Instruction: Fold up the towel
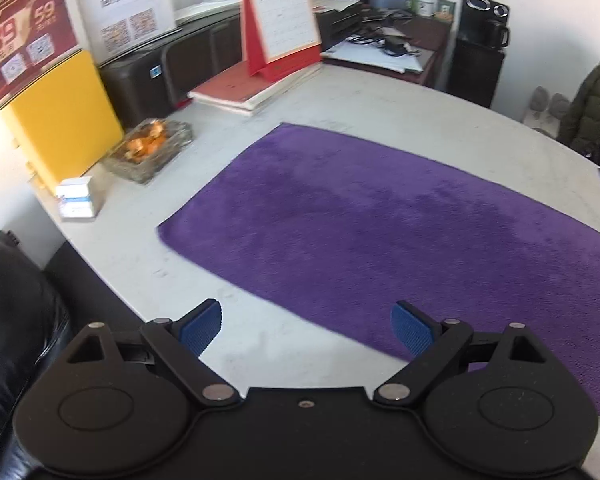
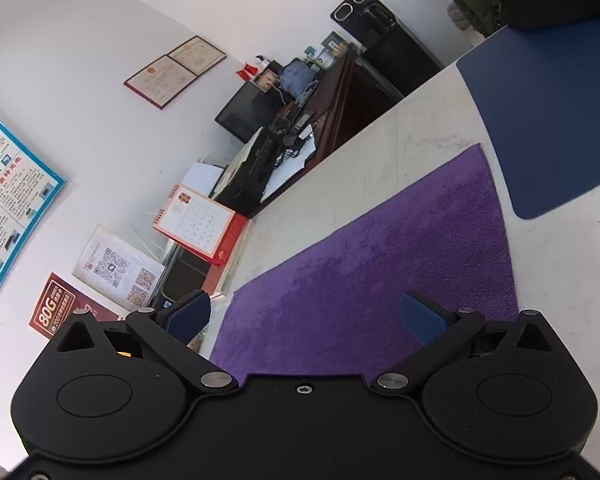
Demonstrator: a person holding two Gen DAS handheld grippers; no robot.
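A purple towel [image 1: 380, 232] lies spread flat on the white table [image 1: 380, 96]. My left gripper [image 1: 306, 326] hovers open over the towel's near edge, its blue pads wide apart, one over bare table and one over the cloth. In the right wrist view the same purple towel [image 2: 380, 264] runs away from the camera, which is rolled sideways. My right gripper [image 2: 304, 316] is open above the towel, nothing between its fingers.
A glass ashtray [image 1: 148, 148], a small white box [image 1: 78, 198], stacked books with a red desk calendar [image 1: 280, 24] and a black printer [image 1: 172, 68] line the table's far left. A blue mat [image 2: 548, 120] lies beside the towel. A black chair [image 1: 16, 312] stands at left.
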